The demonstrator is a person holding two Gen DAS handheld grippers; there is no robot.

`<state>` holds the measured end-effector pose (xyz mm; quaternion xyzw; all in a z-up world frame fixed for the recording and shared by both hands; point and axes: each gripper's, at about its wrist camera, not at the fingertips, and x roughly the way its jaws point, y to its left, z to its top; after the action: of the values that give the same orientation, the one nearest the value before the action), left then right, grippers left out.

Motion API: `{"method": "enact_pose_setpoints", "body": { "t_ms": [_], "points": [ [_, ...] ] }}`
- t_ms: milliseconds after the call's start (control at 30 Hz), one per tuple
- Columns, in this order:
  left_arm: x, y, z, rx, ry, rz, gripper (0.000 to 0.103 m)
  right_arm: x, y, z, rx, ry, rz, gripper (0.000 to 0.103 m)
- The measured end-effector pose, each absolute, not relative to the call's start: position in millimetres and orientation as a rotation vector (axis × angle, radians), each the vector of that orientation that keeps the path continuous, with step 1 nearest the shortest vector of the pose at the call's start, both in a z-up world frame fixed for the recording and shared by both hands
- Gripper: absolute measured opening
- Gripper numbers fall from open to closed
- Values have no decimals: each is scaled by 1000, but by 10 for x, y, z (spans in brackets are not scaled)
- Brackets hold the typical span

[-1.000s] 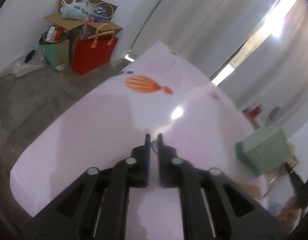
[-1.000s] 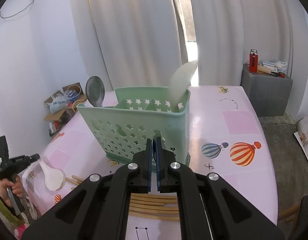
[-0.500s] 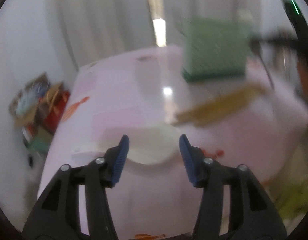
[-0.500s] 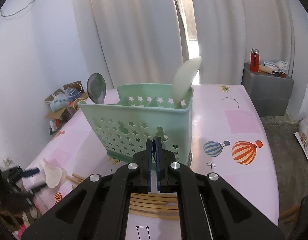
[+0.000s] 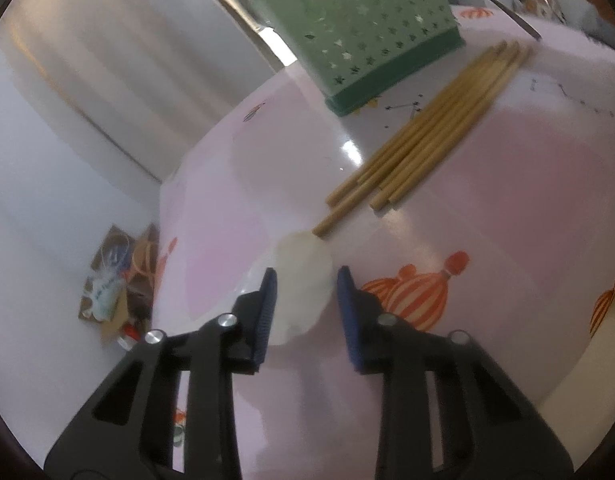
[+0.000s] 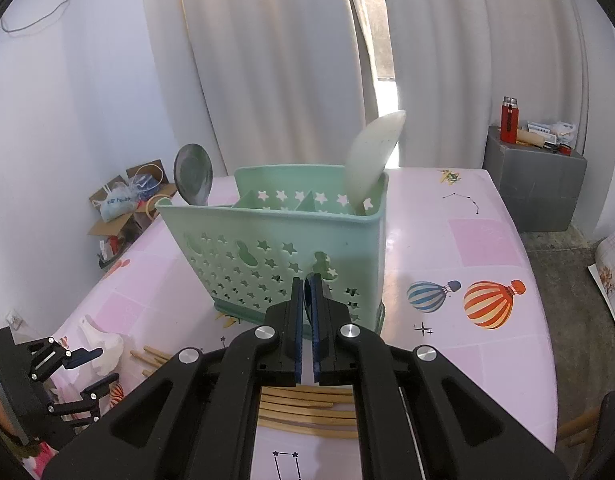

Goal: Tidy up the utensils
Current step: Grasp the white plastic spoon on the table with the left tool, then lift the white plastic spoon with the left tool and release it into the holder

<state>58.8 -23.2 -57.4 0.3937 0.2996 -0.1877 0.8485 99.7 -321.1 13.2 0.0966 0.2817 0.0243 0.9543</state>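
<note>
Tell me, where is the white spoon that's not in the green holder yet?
The white spoon lies on the pink table, between the left gripper's fingers, just short of the chopsticks.

White curtains [image 6: 291, 80] hang across the far wall, with a bright strip of daylight [image 6: 385, 60] between them at twelve o'clock. A pale wall [image 6: 67, 100] stands at nine o'clock, a thin cable [image 6: 39, 20] looping near its top. Below it sit open cardboard boxes [image 6: 127, 200] holding what may be plastic bags. At two o'clock a grey cabinet [image 6: 543, 184] carries a red flask [image 6: 508, 120]. The floor [image 6: 563, 264] is grey concrete.
</note>
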Motion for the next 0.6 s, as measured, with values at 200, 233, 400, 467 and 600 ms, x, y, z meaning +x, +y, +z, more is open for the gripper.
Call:
{"method": "enact_pose_setpoints", "body": {
  "t_ms": [200,233,400,467,600],
  "points": [
    [555,-292,-638,916,626,-409,5,992,-3221,138,192,569,49,4],
    [529,-306,-649,949,606,-404,4,993,-3235,140,198,570,53,4],
    [508,-280,-525,950,535,-360,1,979,-3379,208,233,554,54,3],
    [517,-244,-416,942,485,-310,0,968,-3446,247,248,546,59,3],
    [607,-91,-112,857,436,-221,0,961,-3598,334,292,527,81,3]
  ]
}}
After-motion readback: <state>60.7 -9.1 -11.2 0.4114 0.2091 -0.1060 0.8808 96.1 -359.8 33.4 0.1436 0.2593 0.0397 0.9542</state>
